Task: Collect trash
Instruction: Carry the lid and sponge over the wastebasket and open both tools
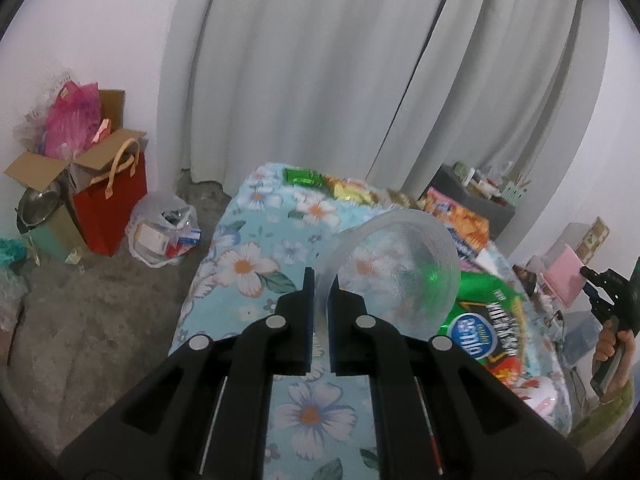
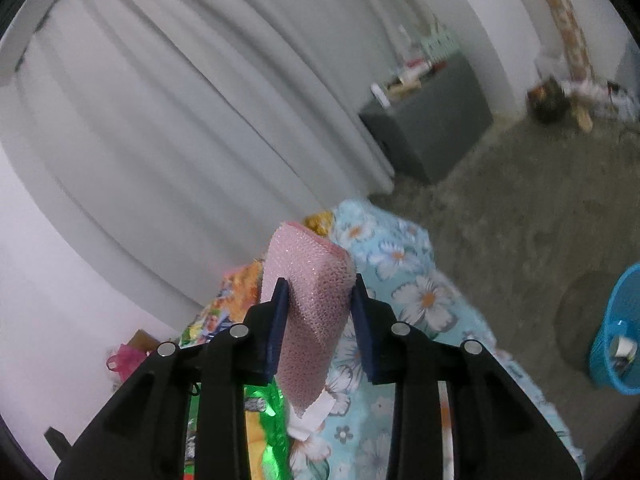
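1. The cup [image 1: 394,268] is clear thin plastic: light, springy and easy to crush. I judge the rim the right hold, since a pinch on the wall would buckle it.
2. The left claw [image 1: 320,304] is closed on that rim, with 1 pad inside the wall and 1 outside. The cup lies on its side and sticks out ahead of the pads, off the table [image 1: 248,240], above its left half.
3. The pink wrap [image 2: 310,292] looks like bubble wrap: soft, nearly weightless, squashy. A mid-body pinch suits it; a loose hold could let it slide.
4. The right claw [image 2: 318,300] grips the wrap across its middle, both pads pressed into it. Its top rises past the fingertips, and a white tab hangs below.
5. The wrap is held up above the table's right edge.
6. A blue basket [image 2: 618,332] stands on the floor, well apart from that edge, with something already inside. I judge it the likely drop point.
7. Snack packets [image 1: 476,332] lie along the table's far side.
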`<state>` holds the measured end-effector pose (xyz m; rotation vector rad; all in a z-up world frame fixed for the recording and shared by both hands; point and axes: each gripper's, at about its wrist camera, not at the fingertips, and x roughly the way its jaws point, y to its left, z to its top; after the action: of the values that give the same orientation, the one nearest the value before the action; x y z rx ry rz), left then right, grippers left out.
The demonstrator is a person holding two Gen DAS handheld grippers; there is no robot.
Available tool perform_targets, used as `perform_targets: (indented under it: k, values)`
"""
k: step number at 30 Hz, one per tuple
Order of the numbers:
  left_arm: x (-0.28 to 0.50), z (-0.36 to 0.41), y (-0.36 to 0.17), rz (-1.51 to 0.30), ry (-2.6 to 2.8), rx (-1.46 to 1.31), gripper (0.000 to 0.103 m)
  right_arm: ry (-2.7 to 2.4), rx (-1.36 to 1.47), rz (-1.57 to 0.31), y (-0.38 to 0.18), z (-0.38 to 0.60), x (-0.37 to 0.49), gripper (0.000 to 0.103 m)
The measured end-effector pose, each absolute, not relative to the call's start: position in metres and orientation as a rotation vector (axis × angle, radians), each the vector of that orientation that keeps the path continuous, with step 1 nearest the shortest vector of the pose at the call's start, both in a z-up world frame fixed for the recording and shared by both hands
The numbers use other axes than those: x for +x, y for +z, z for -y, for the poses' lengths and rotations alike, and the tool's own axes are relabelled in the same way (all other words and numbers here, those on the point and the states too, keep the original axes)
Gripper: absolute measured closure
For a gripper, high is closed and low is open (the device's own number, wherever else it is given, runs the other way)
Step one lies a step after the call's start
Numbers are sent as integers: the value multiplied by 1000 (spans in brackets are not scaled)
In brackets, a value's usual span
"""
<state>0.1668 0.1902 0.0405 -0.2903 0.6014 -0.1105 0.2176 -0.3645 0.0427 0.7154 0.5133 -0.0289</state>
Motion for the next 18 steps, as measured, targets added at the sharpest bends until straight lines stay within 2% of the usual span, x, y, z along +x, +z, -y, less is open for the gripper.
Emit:
perform_targets:
  k: [8,18]
  values:
    - [129,-190,73,-520,-124,-296,99,43,665,-444,86,355,162,73]
    - [87,-172,94,-485,-193,-319,99,149,678,-457,96,322,139,73]
